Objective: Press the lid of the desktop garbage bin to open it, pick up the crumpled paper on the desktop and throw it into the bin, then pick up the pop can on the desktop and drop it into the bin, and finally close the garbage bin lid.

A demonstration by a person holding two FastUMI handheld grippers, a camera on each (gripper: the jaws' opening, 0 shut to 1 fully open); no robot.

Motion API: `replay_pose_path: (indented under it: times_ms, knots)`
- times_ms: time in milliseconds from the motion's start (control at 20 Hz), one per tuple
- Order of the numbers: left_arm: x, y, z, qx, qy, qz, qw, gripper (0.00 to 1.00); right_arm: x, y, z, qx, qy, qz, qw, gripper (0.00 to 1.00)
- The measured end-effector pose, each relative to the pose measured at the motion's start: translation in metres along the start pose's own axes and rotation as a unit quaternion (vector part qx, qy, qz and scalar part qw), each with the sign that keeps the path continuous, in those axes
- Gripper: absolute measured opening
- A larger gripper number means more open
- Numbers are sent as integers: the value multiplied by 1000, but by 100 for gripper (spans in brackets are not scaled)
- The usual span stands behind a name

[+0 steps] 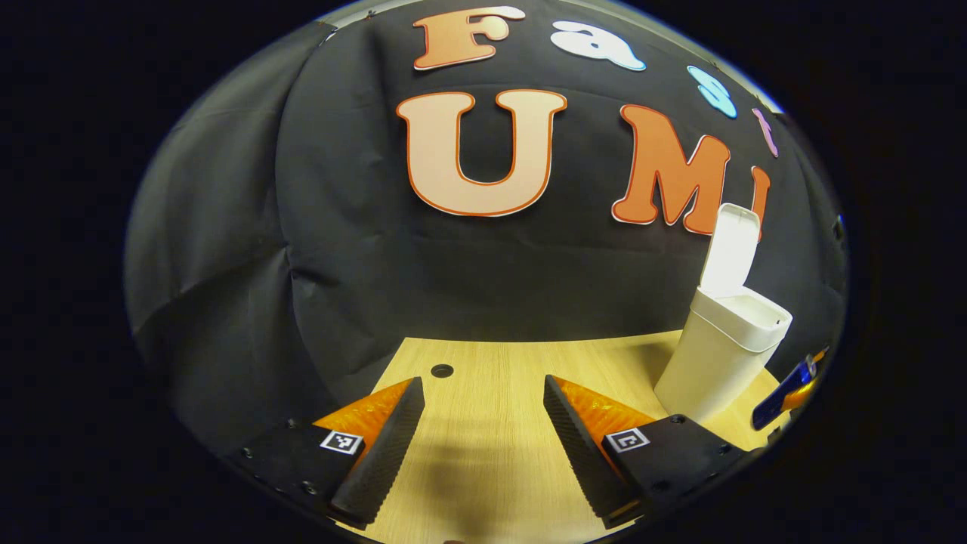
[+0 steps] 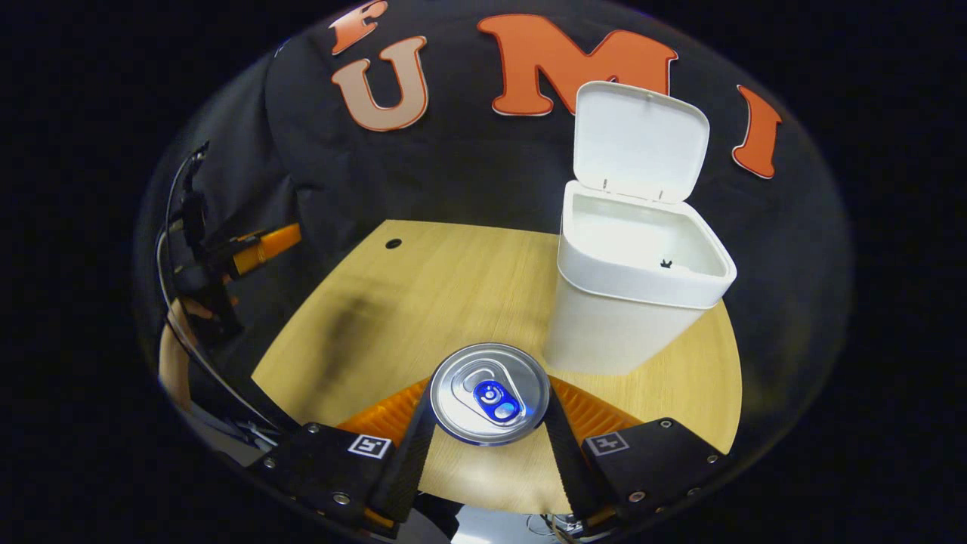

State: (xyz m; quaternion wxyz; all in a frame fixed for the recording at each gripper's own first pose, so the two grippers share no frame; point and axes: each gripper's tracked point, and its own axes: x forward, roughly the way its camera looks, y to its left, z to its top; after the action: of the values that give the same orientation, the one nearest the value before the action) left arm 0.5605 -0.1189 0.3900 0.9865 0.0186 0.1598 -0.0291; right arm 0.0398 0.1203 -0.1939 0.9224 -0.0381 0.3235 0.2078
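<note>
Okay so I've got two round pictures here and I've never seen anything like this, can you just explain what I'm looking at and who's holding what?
A person holds a two-finger gripper in each hand, and each carries a fisheye camera looking along its own fingers. In the left gripper view, the left gripper is open over a wooden table and holds nothing. In the right gripper view, the right gripper is shut on a pop can, seen from above with its top showing. A white garbage bin stands on the table with its lid flipped up, so it is open. The other gripper appears farther off at the left edge of that view.
</note>
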Motion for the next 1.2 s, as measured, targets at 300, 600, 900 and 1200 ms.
replay_pose_path:
  times_ms: [300, 600, 900, 1200]
  knots:
    - [1, 1, 6, 8, -4, 7, 1000, 100, -14, -9, 29, 14, -31, -13, 999, 78]
    - [6, 2, 4, 3, -2, 14, 1000, 100, -9, -51, 66, -2, -78, -72, 994, 78]
    - [15, 6, 0, 3, 5, 23, 1000, 100, 2, -86, 79, -1, -83, -124, 989, 78]
    - [28, 8, -5, 5, 14, 32, 999, 100, 7, -92, 61, 1, -25, -141, 990, 79]
